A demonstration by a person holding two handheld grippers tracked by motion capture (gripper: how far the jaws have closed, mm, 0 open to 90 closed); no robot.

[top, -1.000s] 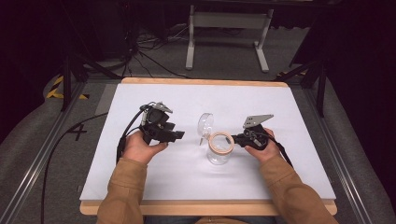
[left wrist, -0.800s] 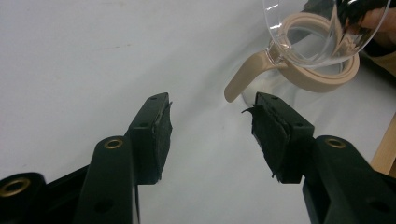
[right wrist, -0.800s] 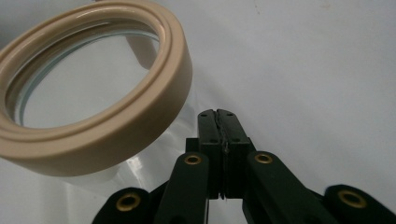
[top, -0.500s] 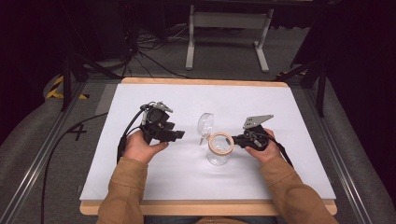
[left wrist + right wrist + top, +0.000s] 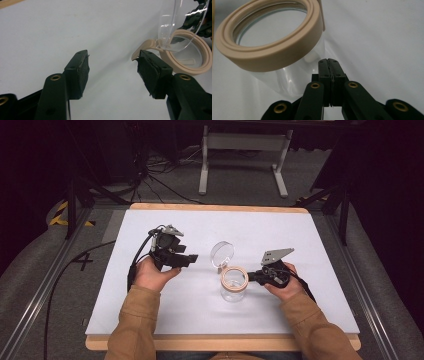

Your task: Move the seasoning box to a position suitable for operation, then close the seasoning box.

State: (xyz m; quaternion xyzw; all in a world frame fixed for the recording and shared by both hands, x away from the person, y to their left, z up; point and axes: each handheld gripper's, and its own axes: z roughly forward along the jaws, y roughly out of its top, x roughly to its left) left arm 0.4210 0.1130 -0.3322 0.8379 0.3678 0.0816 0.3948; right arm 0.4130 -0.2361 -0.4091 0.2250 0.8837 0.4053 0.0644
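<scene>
Clear jar (image 5: 233,288) w/ tan rim stands upright near mid table (image 5: 300,235), lid (image 5: 222,254) flipped open, standing up behind rim. Right hand-held gripper (image 5: 251,277) at jar's right side, jaws pressed together w/ nothing between, tips at the glass wall in right gripper view (image 5: 330,65). Left hand-held gripper (image 5: 192,259) left of jar, apart from it, jaws spread wide, empty; lid's tan tab (image 5: 143,47) just past its right jaw. White top bare toward all four edges; lots of room around jar.
</scene>
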